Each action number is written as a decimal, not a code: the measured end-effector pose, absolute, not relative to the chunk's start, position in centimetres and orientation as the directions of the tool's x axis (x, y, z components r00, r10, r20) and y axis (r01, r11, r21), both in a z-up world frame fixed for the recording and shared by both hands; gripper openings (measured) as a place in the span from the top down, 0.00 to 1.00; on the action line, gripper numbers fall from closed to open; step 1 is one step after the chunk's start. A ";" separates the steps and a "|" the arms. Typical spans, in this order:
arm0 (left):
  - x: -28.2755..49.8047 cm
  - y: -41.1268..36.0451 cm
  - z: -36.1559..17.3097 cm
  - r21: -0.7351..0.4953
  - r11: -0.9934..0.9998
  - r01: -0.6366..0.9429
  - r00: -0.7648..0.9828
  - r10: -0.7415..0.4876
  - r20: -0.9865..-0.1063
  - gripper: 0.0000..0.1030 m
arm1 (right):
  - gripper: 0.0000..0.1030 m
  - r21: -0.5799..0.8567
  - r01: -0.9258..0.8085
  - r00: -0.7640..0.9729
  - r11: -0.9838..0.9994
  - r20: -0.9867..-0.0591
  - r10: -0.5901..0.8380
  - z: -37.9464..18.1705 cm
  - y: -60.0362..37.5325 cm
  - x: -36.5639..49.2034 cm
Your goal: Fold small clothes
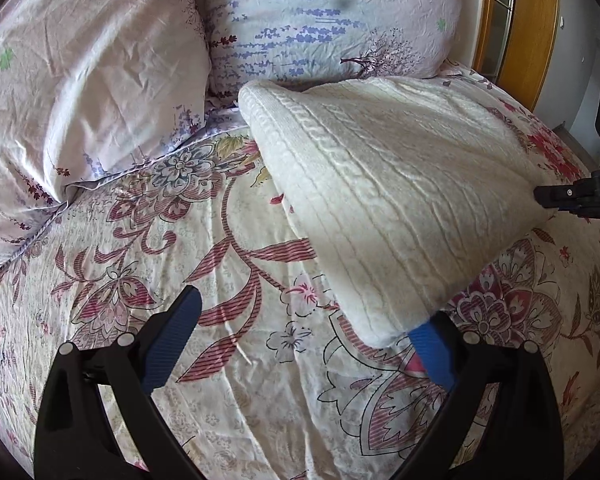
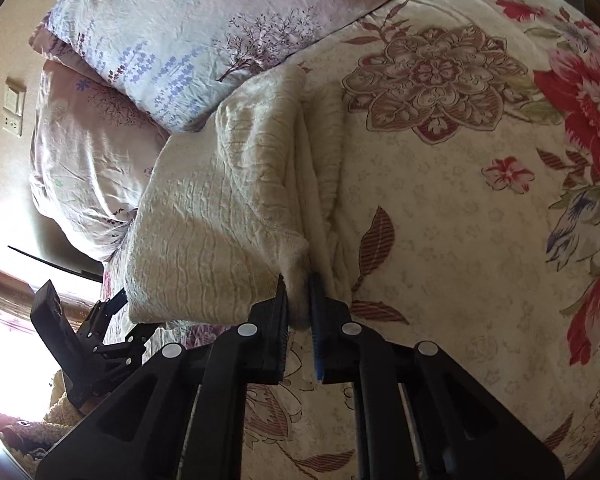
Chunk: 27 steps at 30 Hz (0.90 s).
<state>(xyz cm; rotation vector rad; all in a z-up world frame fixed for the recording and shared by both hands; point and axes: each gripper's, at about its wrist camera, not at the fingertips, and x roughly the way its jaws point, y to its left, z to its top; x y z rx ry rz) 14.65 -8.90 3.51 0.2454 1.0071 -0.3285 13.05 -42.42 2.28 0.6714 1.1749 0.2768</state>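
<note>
— Black arms of your left gripper (image 1: 306,336) fill the bottom of its view, with the blue pads spread wide. What sits between and around them?

— Mostly the flowered bedspread (image 1: 204,264), which runs under both of your tools. Your left tool is released; its right pad just touches the near corner of the cream knitted garment (image 1: 388,208), and its left pad is well apart from the cloth, over bare bedspread.

— Where does the garment lie from your right gripper (image 2: 299,300)?

— Straight ahead of it and a little to its left. You have it clenched on the garment's near edge: the two pads stand close together with a fold of the knit pinched between them. From that pinch the cloth stretches away from you toward the pillows (image 2: 188,40), and a second layer hangs just to the right of the pads.

— And the far end?

— It reaches the base of the lavender-printed pillows; whether it touches them you cannot tell. Beyond your left tool, up and to the right, a wooden headboard (image 1: 536,24) shows at the bed's edge.

— Anything smaller?

— Your right tool's black tip shows at the right edge of the left view, against the garment's far corner. A wall socket (image 2: 14,106) sits far off to the left of your right tool.
</note>
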 end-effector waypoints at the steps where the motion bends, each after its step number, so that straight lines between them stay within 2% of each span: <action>1: 14.6 -8.8 3.5 0.043 0.923 0.381 0.488 -0.162 -0.858 0.06 | 0.89 0.619 0.131 0.381 0.775 -0.753 0.537 2.5 -42.3 13.1; 3: 14.5 -8.4 3.8 0.024 0.920 0.391 0.485 -0.183 -0.855 0.06 | 0.78 0.630 0.116 0.391 0.768 -0.740 0.548 3.6 -42.6 13.4; 5: 14.1 -7.7 4.4 -0.007 0.913 0.407 0.481 -0.221 -0.848 0.06 | 0.39 0.651 0.124 0.429 0.749 -0.716 0.551 4.8 -43.7 14.0; 7: 13.6 -6.7 5.0 -0.062 0.905 0.421 0.472 -0.277 -0.837 0.05 | 0.34 0.682 0.135 0.486 0.718 -0.677 0.552 5.8 -45.1 15.2; 11: 13.1 -4.6 5.9 -0.155 0.906 0.394 0.473 -0.345 -0.811 0.05 | 0.35 0.721 0.173 0.483 0.671 -0.655 0.581 5.1 -45.6 19.5; 15: 13.7 -2.9 6.2 -0.175 0.936 0.305 0.500 -0.314 -0.807 0.04 | 0.41 0.702 0.216 0.393 0.679 -0.699 0.598 2.4 -44.1 23.1; 16: 13.9 -2.6 6.1 -0.175 0.943 0.284 0.502 -0.301 -0.811 0.04 | 0.48 0.702 0.225 0.369 0.675 -0.703 0.608 1.6 -43.6 23.7; 17: 14.1 -2.3 6.0 -0.176 0.948 0.266 0.501 -0.292 -0.815 0.04 | 0.61 0.704 0.227 0.351 0.673 -0.704 0.617 1.1 -43.2 24.0; 20: 14.6 -1.9 5.6 -0.172 0.957 0.236 0.495 -0.270 -0.826 0.04 | 0.82 0.684 0.172 0.360 0.709 -0.713 0.601 1.3 -41.9 23.9; 23: 14.8 -2.0 5.3 -0.157 0.960 0.230 0.491 -0.254 -0.833 0.04 | 0.84 0.655 0.119 0.423 0.746 -0.714 0.558 3.0 -41.5 23.2; 27: 15.1 -2.3 5.2 -0.159 0.957 0.241 0.489 -0.262 -0.832 0.04 | 0.85 0.637 0.139 0.470 0.758 -0.717 0.515 3.8 -42.5 22.3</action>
